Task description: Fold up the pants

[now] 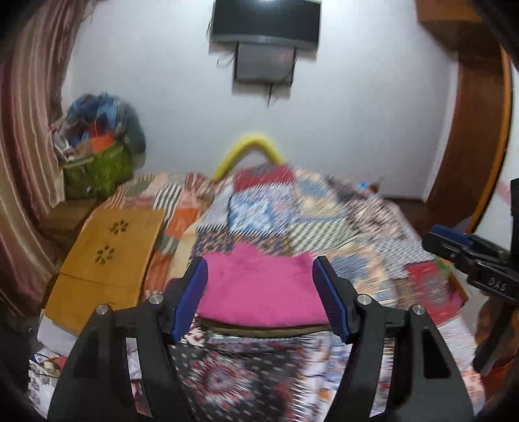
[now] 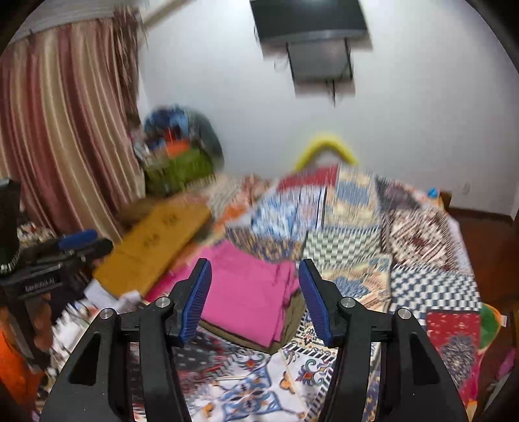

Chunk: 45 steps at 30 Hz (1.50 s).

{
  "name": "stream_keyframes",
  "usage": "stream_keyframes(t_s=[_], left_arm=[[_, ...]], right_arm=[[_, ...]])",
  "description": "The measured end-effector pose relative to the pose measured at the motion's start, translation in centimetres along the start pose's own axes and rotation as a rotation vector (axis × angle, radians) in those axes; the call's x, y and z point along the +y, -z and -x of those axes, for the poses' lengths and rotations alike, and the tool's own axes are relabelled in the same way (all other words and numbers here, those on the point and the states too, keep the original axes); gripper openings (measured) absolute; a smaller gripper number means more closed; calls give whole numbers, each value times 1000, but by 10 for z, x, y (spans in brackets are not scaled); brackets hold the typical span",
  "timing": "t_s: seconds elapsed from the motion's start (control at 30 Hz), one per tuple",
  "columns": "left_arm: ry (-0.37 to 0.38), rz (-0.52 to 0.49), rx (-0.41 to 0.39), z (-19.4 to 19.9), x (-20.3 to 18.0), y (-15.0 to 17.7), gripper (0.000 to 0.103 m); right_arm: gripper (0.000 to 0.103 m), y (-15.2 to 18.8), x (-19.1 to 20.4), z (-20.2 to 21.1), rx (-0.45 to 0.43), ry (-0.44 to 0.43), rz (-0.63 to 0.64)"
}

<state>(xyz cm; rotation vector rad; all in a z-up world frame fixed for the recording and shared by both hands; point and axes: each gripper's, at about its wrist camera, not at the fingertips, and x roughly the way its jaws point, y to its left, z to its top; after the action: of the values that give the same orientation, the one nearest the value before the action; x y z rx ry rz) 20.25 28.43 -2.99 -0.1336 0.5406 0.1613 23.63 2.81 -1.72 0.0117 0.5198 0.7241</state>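
Observation:
The pink pants (image 1: 259,289) lie folded in a flat rectangle on a brown-green cloth on the patterned bed; they also show in the right wrist view (image 2: 246,292). My left gripper (image 1: 261,295) is open and empty, held just above and in front of the pants. My right gripper (image 2: 254,298) is open and empty, also just short of the pants. The right gripper shows at the right edge of the left wrist view (image 1: 467,256), and the left gripper shows at the left edge of the right wrist view (image 2: 81,246). Both views are blurred.
A patchwork quilt (image 1: 324,220) is heaped behind the pants. A wooden lap table (image 1: 107,259) lies on the bed's left side. A green bag of clothes (image 1: 97,155) stands by the curtain (image 1: 22,162). A TV (image 1: 266,22) hangs on the wall.

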Motion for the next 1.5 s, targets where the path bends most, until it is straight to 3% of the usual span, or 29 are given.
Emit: stream_keyframes(t_s=[0.1, 0.3, 0.53, 0.6, 0.7, 0.93, 1.1, 1.13, 1.17, 1.5], left_arm=[[20, -11, -75, 55, -26, 5, 67], [-10, 0, -195, 137, -66, 30, 70], [-38, 2, -314, 210, -98, 66, 75], [-34, -1, -342, 229, -102, 75, 82], [-18, -1, -368, 248, -105, 82, 87], [-15, -27, -399, 269, -111, 92, 96], [-14, -18, -407, 275, -113, 97, 101], [-12, -19, -408, 276, -114, 98, 102], [-10, -19, -412, 277, -114, 100, 102], [-25, -23, -421, 278, -117, 103, 103]], right_arm=[[53, -1, 9, 44, -75, -8, 13], [53, 14, 23, 127, -206, -33, 31], [53, 36, 35, 179, -283, -93, 62], [53, 42, 41, 192, -309, -101, 73], [61, 49, 45, 198, -344, -95, 81], [86, 56, 61, 201, -391, -39, 129], [92, 55, 70, 198, -388, -11, 139], [101, 57, 70, 199, -393, 0, 138], [103, 56, 70, 198, -404, 8, 136], [103, 61, 70, 201, -401, 23, 123]])
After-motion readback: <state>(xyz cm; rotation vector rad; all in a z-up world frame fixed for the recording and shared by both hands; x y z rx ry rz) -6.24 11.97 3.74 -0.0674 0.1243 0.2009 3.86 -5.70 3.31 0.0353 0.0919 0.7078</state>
